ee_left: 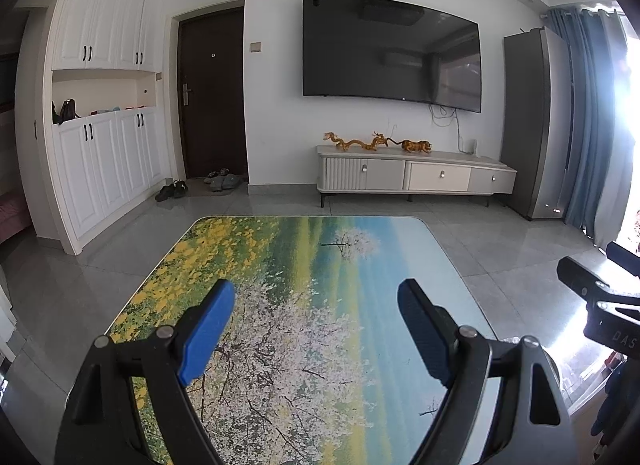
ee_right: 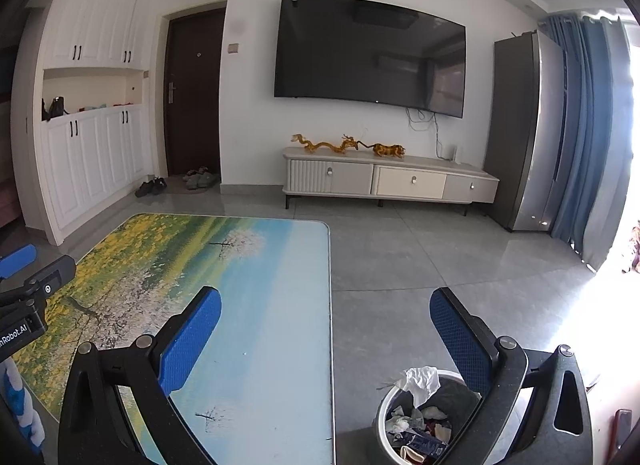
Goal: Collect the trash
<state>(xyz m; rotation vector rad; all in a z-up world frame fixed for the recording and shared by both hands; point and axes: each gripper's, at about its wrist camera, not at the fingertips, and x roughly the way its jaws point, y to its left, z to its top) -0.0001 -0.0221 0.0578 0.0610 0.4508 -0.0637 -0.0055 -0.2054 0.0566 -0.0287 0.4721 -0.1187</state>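
Observation:
A round trash bin (ee_right: pixel 384 405) stands on the floor just right of the table, holding crumpled white paper (ee_right: pixel 420 379) and mixed wrappers. My right gripper (ee_right: pixel 326 301) hovers open above the table's right edge and the bin, its blue fingers wide apart with nothing between them. My left gripper (ee_left: pixel 316 297) is open too, over the table (ee_left: pixel 280 265) with its painted flower-field top, and holds nothing. No loose trash shows on the tabletop. The right gripper's body (ee_left: pixel 600 305) appears at the right edge of the left wrist view.
A grey tiled floor (ee_right: pixel 420 265) spreads beyond the table. A TV cabinet (ee_right: pixel 392 181) with dragon figurines sits under a wall TV (ee_right: pixel 368 57). White cupboards (ee_right: pixel 92 153), a dark door, shoes, a grey fridge (ee_right: pixel 516 133) and blue curtains line the walls.

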